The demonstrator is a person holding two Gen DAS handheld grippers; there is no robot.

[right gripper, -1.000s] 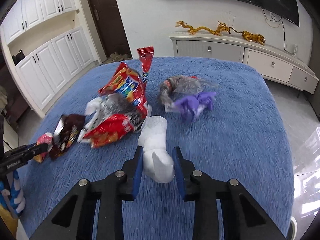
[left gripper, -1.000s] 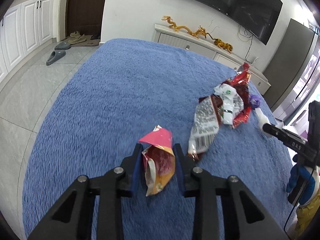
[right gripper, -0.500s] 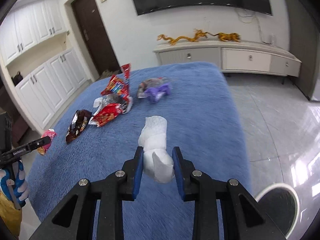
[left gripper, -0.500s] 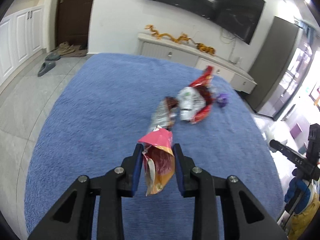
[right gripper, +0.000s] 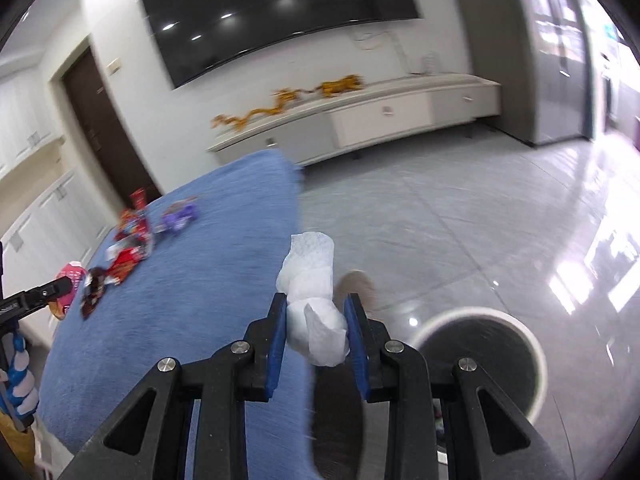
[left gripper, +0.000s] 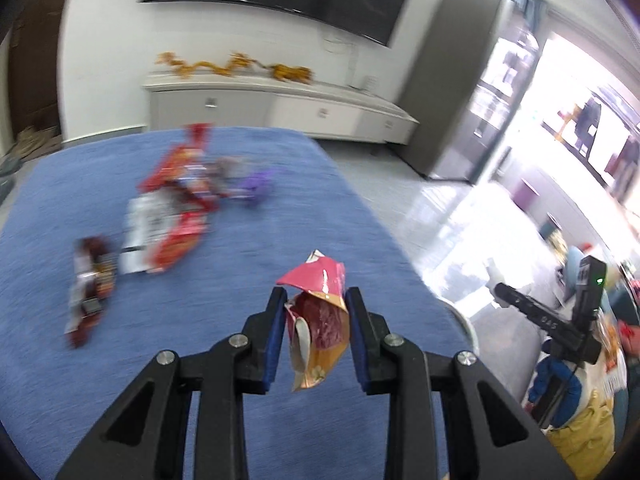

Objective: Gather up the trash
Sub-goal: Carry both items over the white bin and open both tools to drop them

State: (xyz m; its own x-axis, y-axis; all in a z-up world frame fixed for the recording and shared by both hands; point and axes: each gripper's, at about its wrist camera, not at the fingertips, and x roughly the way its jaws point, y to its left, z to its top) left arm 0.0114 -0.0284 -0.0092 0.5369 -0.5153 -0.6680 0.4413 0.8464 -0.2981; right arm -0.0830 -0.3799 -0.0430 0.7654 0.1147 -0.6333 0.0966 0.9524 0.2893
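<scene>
The crumpled white tissue (right gripper: pixel 314 326) sits pinched between the blue pads of the right gripper (right gripper: pixel 316 330), its upper half sticking up free above the fingertips, and it hangs past the edge of the blue rug (right gripper: pixel 192 300), over the floor and just left of the round white-rimmed bin (right gripper: pixel 486 354). The left gripper (left gripper: pixel 316 332) has its jaws pressed on a pink and orange snack wrapper (left gripper: pixel 318 320), which dangles over the near right part of the rug, short of the bin rim (left gripper: pixel 466 326) seen at that rug edge.

The likeliest trouble is a missed drop: the tissue is light and not yet above the bin's opening, so letting go now would probably land it on the tiles. The wrapper is held only by its crinkled middle; a quick swing could slip it out. Both views are smeared, so aim is hard to judge.

Further from the bin, the loose wrappers (left gripper: pixel 168 228) lie scattered in the middle of the rug, with a purple scrap (left gripper: pixel 256 184) beyond them and a dark packet (left gripper: pixel 90 280) to their left. The rug is deep-piled and covers a raised flat surface. Beyond it a low white cabinet (right gripper: pixel 360 120) carries golden dragon figures (right gripper: pixel 288 104) under a wall-mounted television (right gripper: pixel 280 16); glossy grey tiles (right gripper: pixel 500 220) surround the bin.
</scene>
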